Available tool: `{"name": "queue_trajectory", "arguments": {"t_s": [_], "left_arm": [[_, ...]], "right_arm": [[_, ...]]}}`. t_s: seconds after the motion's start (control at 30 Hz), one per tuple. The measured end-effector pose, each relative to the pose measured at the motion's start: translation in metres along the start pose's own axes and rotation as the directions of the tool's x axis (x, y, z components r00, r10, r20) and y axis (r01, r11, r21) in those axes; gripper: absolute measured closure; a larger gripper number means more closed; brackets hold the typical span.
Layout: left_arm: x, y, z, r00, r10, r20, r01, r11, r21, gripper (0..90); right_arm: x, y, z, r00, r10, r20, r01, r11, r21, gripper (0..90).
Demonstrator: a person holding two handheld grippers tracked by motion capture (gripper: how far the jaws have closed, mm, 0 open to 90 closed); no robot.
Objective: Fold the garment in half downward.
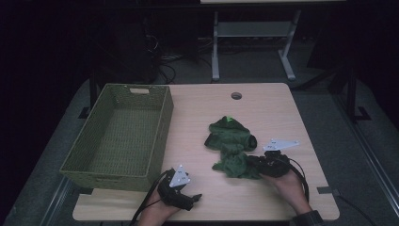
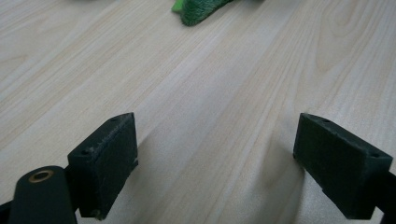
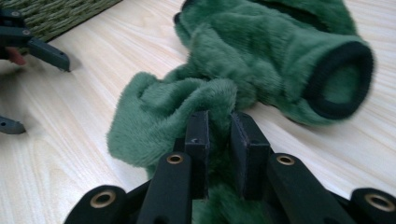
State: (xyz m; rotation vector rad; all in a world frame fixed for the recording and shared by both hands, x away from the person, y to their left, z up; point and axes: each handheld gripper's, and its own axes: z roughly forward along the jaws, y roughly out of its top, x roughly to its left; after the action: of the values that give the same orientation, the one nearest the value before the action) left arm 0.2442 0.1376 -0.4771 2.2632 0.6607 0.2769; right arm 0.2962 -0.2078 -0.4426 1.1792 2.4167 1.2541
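1. Fabric slip is the main risk, as I judge it: the right gripper has its jaws nearly together, pinching only a thin fold at the near edge of the green fleece garment, so the plush pile could pull free if lifted quickly.
2. Garment position: crumpled on the table, right of centre, with the pinch at its 5 o'clock corner. Most of it hangs outside the grip and may drag.
3. Snagging looks possible at the black-trimmed cuff, which lies open at about 2 o'clock from the pinch.
4. Left gripper rests at the garment's 8 o'clock, jaws wide apart over bare wood, holding nothing.
5. Woven basket sits at 9 o'clock, empty; its near wall stands between garment and basket floor.
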Motion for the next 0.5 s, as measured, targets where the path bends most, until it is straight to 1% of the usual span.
{"name": "queue_trajectory", "arguments": {"t_s": [0.03,0.07,0.1,0.13,0.23,0.3,0.33,0.37,0.4,0.43,0.47,0.5], "left_arm": [[0.000,0.000,0.000,1.0000,-0.001,0.001,0.001,1.0000,-0.001,12.9],[0.000,0.000,0.000,1.0000,0.000,0.001,0.000,1.0000,0.000,12.9],[0.000,0.000,0.000,1.0000,0.000,0.001,0.000,1.0000,0.000,12.9],[0.000,0.000,0.000,1.0000,0.000,0.001,0.000,1.0000,0.000,12.9],[0.000,0.000,0.000,1.0000,0.001,0.001,-0.001,1.0000,0.001,12.9],[0.000,0.000,0.000,1.0000,0.000,0.001,0.000,1.0000,0.001,12.9],[0.000,0.000,0.000,1.0000,0.000,0.001,0.000,1.0000,0.002,12.9],[0.000,0.000,0.000,1.0000,0.000,0.001,0.000,1.0000,0.002,12.9],[0.000,0.000,0.000,1.0000,0.001,0.001,-0.001,1.0000,0.002,12.9],[0.000,0.000,0.000,1.0000,0.001,0.001,-0.001,1.0000,0.003,12.9],[0.000,0.000,0.000,1.0000,0.001,0.001,-0.001,1.0000,0.003,12.9],[0.000,0.000,0.000,1.0000,0.000,0.001,0.000,1.0000,0.003,12.9]], "right_arm": [[-0.002,-0.002,-0.003,0.9998,0.001,0.019,-0.001,1.000,-0.008,76.4],[-0.004,-0.003,-0.005,0.9997,-0.002,0.026,0.002,1.000,-0.011,76.4],[-0.004,-0.003,-0.005,0.9997,-0.002,0.026,0.002,1.000,-0.011,76.4],[-0.006,-0.005,-0.007,0.9994,0.013,0.031,-0.013,1.000,-0.008,76.5],[-0.008,-0.007,-0.008,0.9993,0.023,0.030,-0.023,1.000,-0.010,77.6],[-0.006,-0.008,-0.007,0.9996,0.016,0.022,-0.016,1.000,-0.012,78.7],[-0.004,-0.007,-0.002,0.9999,0.013,0.008,-0.013,1.000,0.002,80.0],[-0.004,-0.007,-0.002,0.9999,0.013,0.008,-0.013,1.000,0.002,80.0],[-0.001,-0.008,0.002,1.0000,0.003,0.005,-0.003,1.000,0.015,81.1],[0.001,-0.008,0.006,1.0000,-0.008,-0.001,0.008,0.999,0.036,82.0],[0.006,-0.008,0.016,0.9997,-0.023,-0.009,0.023,0.997,0.078,82.4],[0.008,-0.008,0.018,0.9996,-0.020,-0.018,0.021,0.996,0.084,82.5]]}}
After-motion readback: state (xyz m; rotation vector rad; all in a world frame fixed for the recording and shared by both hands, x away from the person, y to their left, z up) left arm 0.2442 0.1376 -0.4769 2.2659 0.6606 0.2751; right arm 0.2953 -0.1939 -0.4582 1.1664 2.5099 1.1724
